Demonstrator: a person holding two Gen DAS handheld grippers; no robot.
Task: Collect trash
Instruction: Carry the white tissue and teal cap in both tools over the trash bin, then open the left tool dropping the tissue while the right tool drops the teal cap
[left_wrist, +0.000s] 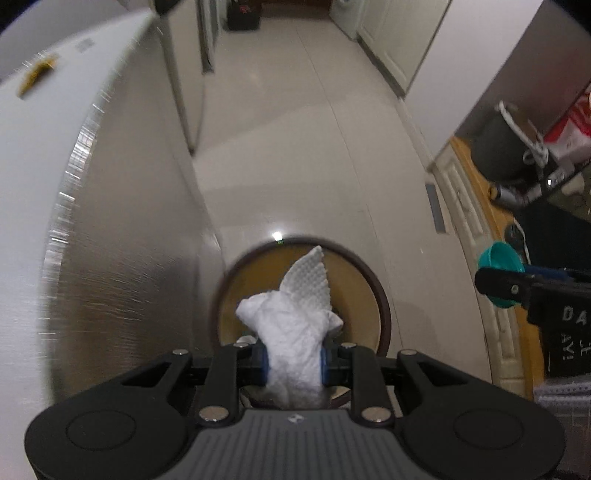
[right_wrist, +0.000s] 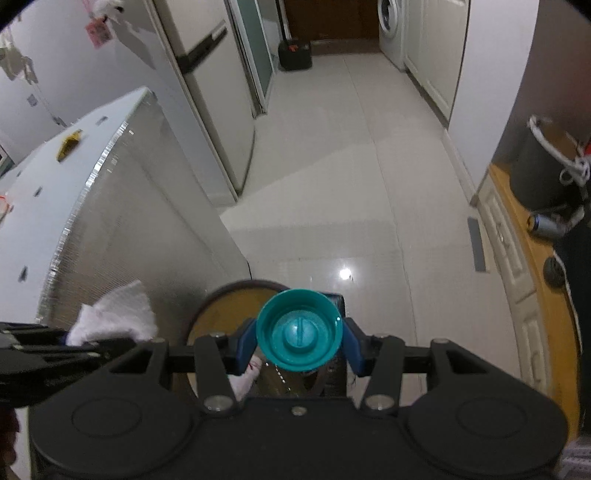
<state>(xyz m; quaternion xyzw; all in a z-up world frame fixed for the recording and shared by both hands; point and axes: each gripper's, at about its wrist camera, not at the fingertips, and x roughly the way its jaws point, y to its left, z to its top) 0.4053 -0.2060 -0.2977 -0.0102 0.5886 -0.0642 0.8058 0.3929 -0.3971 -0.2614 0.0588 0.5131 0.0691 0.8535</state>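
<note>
The left tool (left_wrist: 294, 363) is clamped mid-wad on a crumpled white paper towel (left_wrist: 291, 321), probably light and squashy. The right tool (right_wrist: 299, 343) pinches a teal plastic cap (right_wrist: 299, 329) by its rim; it looks rigid and slick.

The left gripper (left_wrist: 294, 365) is built of matte black plastic. Two round discs, each marked with a shallow circular recess, are set at the rear corners, and angled black link arms run forward from them to the fingers. Silver screw heads are seen at each link pivot. Between the discs a grey ribbed plate with a small white logo is fitted. The finger pads (left_wrist: 263, 365) are blue.

The right gripper (right_wrist: 298, 341) is of the same black construction, with matching discs, links and silver screws; its centre plate appears dark, with one silver screw behind the claw. Its pads (right_wrist: 245, 343) are blue. White lettering, only partly legible, is noted on its side in the left wrist view.
</note>
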